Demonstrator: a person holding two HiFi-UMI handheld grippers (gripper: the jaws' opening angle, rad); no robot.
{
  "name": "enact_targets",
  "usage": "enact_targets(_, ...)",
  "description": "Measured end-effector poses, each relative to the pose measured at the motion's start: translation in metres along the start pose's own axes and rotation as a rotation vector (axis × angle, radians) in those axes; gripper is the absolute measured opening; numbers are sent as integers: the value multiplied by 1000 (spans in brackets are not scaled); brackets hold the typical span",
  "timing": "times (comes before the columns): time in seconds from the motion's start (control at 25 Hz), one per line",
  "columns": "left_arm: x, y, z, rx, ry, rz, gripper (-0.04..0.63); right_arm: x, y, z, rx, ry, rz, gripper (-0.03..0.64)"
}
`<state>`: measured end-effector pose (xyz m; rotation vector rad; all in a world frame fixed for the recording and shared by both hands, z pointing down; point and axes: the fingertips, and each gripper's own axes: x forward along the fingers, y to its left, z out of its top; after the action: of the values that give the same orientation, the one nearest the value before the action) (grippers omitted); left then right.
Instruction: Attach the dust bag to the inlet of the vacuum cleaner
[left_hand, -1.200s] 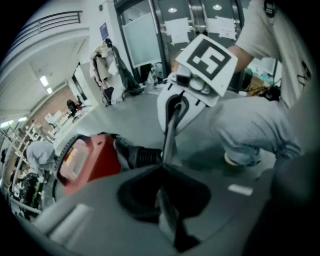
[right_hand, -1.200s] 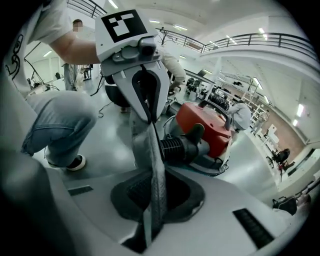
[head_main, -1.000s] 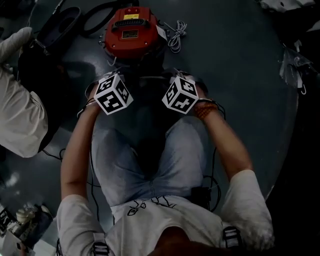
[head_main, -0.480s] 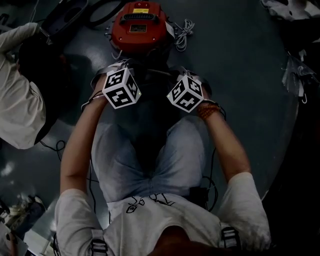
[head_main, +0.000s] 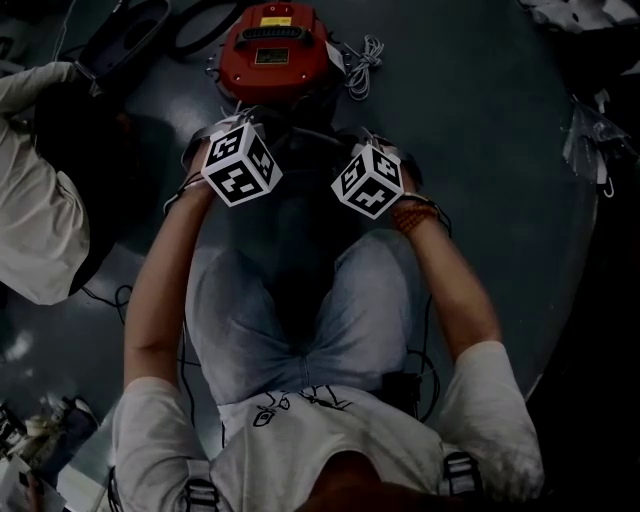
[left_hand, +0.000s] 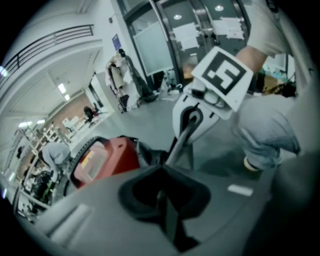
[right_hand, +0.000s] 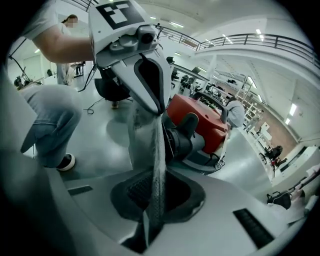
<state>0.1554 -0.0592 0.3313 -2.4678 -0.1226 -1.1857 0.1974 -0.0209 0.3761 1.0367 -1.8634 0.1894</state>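
The red vacuum cleaner (head_main: 275, 50) stands on the floor in front of my knees, and its black inlet (right_hand: 181, 139) faces me. A grey dust bag (right_hand: 150, 125) is stretched between the two grippers right before the inlet. My left gripper (left_hand: 167, 212) is shut on a dark edge of the bag. My right gripper (right_hand: 152, 210) is shut on a grey fold of it that runs up to the left gripper's fingers (right_hand: 150, 85). In the head view both marker cubes hang close together just short of the vacuum, left (head_main: 240, 163) and right (head_main: 368, 180).
Another person in pale clothes (head_main: 40, 220) crouches at the left. A black hose part (head_main: 130, 35) lies at the top left, and a coiled white cord (head_main: 362, 62) lies right of the vacuum. Cables trail on the floor by my knees. Pale clutter (head_main: 595, 135) lies at the right.
Both grippers have edged slightly nearer the vacuum, with the bag still held between them. The person at the left has shifted an arm.
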Motion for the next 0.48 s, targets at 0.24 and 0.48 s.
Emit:
enact_targets(0.24,-1,-8,-19,-43,1,21,9,-2,-13,16,-54,4,-57,25)
enact_targets(0.48,5,-1,-16,-34,-2,34,6,-2,-9,12,-26,-9,-70,21)
